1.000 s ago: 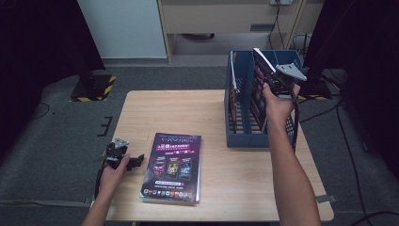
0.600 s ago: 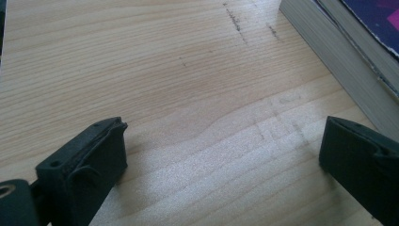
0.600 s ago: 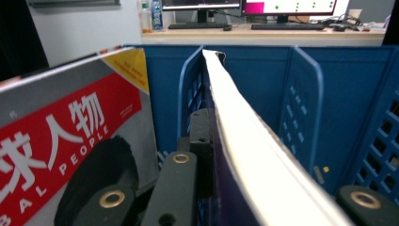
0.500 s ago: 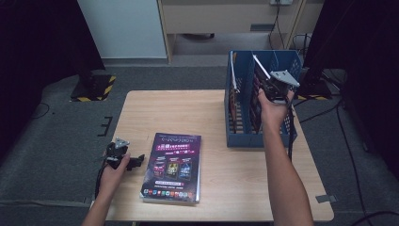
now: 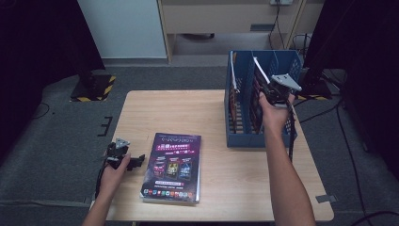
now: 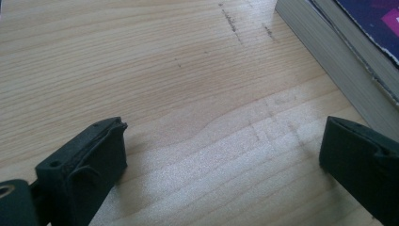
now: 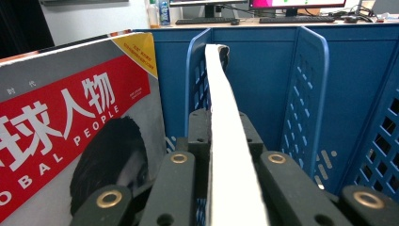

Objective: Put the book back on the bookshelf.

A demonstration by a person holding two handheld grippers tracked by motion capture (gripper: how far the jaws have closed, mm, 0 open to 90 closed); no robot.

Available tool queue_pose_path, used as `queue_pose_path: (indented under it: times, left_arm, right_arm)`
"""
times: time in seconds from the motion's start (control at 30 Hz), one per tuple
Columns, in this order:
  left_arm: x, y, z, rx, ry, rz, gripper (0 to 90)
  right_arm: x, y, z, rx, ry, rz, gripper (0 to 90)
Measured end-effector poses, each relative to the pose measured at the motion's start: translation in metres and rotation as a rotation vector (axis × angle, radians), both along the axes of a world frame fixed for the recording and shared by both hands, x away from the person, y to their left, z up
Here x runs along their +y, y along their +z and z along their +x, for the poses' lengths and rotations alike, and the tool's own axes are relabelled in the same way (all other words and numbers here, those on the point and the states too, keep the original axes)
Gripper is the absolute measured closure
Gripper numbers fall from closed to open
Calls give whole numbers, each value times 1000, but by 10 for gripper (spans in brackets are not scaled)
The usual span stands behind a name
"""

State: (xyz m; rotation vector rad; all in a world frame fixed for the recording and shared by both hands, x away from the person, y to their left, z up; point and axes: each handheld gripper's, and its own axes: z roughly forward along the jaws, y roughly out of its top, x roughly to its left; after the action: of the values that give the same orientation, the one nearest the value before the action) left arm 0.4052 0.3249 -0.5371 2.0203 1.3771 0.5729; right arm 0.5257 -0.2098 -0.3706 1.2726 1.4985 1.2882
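Note:
A blue file rack stands at the table's back right. My right gripper is over its middle compartment, shut on the white edge of a magazine that stands tilted in the rack. In the right gripper view that edge rises between the closed jaws of the right gripper. Beside it, a red-covered magazine stands in the neighbouring compartment. My left gripper rests low at the table's left, open and holding nothing, just left of a purple-covered stack of books. The left gripper hovers over bare wood.
The stack's page edges lie close to the left gripper's right jaw. Blue perforated dividers flank the held magazine. The wooden table has free room at its middle and back left. Cables trail on the floor at right.
The right gripper has moved slightly left and down with the magazine, deeper into the rack. The left gripper and the book stack have stayed put.

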Motion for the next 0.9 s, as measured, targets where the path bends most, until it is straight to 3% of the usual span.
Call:
queue_pose_path:
  times: [0.33, 0.9]
  left_arm:
    - [-1, 0, 0, 2, -4, 1, 2]
    - [-2, 0, -1, 1, -7, 1, 2]
  right_arm:
    - [4, 2, -1, -11, -16, -18, 822]
    - [4, 6, 14, -29, -61, -3, 823]
